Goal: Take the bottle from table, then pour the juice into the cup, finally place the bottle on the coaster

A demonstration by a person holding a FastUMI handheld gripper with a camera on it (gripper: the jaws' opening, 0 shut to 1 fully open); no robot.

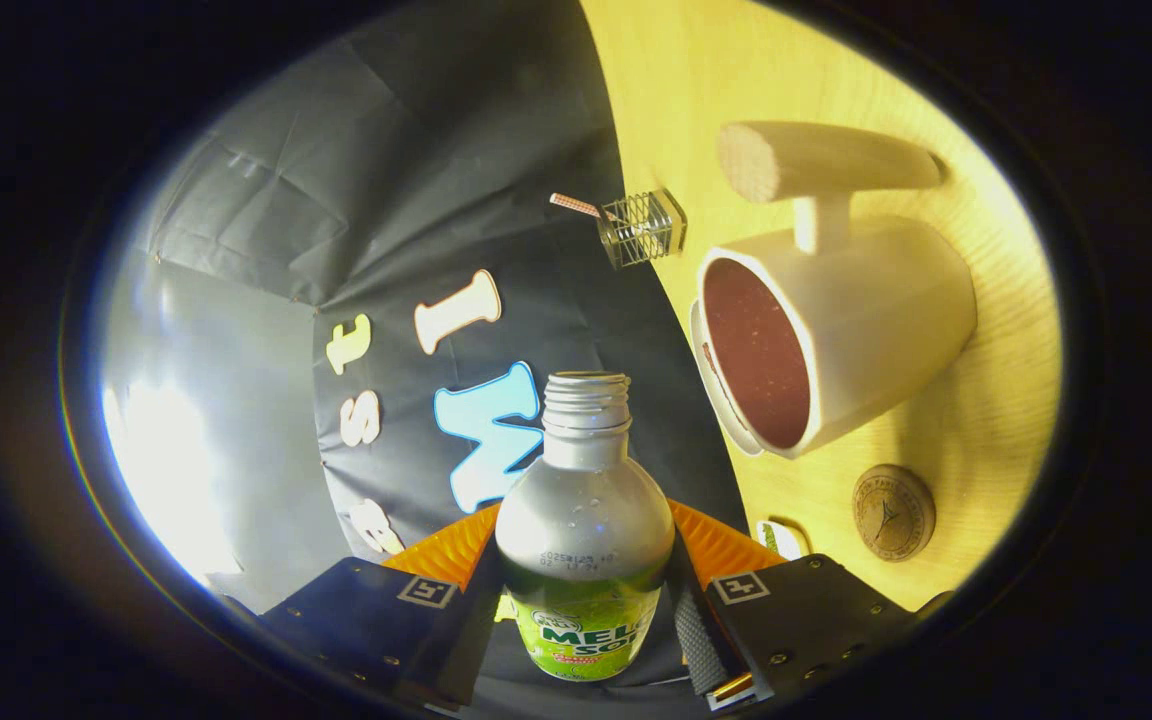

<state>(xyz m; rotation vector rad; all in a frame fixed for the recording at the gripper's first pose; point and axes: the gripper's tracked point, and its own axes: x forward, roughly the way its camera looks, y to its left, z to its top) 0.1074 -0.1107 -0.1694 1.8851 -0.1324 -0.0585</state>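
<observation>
Silver aluminium forms the upper body of the bottle [584, 520], which we hold with the tool [586, 590]; both fingers press on its sides, just above the green label. The mouth is uncapped and points ahead of the fingers toward the booth wall. The view is rolled, so the counter [986, 420] stands nearly vertical beside us, and we judge the bottle to be tilted for the pour.

Risks from here:
- The mouth sits well apart from the cup [816, 340], off to one side of it. Further tilt without first closing that gap would spill juice onto the counter.
- The cup already shows a dark reddish interior; we cannot tell whether that is liquid or glaze. If liquid, overfill is possible.
- The wooden handle [816, 160] projects from the cup and could be struck on approach.

The coaster [893, 511] lies near the cup, beyond the right finger.
</observation>
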